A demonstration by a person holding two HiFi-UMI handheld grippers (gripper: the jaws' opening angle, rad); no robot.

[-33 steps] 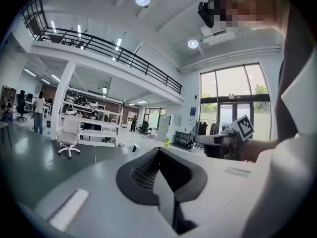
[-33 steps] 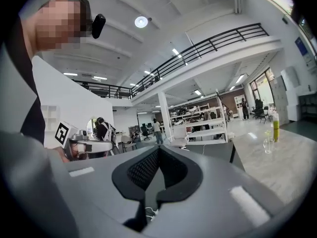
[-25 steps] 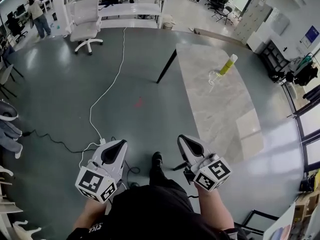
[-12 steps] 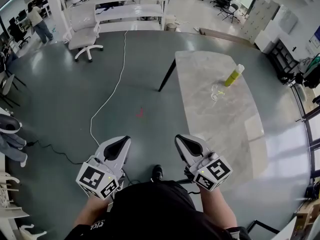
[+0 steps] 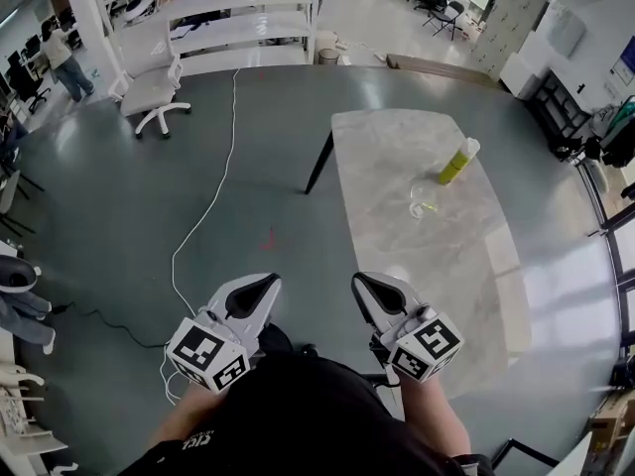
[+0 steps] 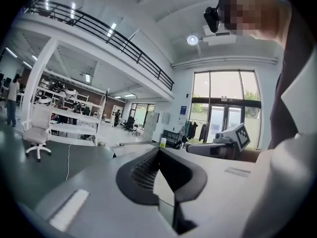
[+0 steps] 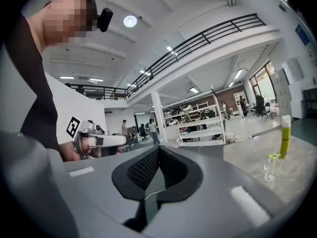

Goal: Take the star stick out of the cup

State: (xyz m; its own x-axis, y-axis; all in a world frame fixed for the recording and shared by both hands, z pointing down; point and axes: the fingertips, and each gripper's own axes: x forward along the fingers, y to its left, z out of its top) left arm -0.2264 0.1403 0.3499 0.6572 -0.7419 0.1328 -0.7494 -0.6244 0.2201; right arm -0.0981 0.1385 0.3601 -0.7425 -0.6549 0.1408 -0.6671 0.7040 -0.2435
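Note:
A clear cup [image 5: 422, 202] stands on the marble table [image 5: 397, 157], far ahead and to the right of both grippers. Something thin and yellow-green pokes out of the cup [image 7: 271, 168]; it is too small to tell as the star stick. A yellow-green bottle [image 5: 456, 162] stands just behind the cup. My left gripper [image 5: 260, 288] and right gripper [image 5: 365, 286] are held level side by side in front of the person's body, over the floor. Both are shut with nothing between the jaws, and neither is near the cup.
A white cable [image 5: 203, 211] runs across the grey floor toward a white office chair [image 5: 149, 92]. White shelving [image 5: 248, 18] stands at the back. The table's black leg [image 5: 319, 162] slants down at its near-left corner. A person [image 5: 62, 53] stands far left.
The person has walked forward: the table and cup have come nearer and lower in the head view. Both grippers travelled along, still shut and side by side.

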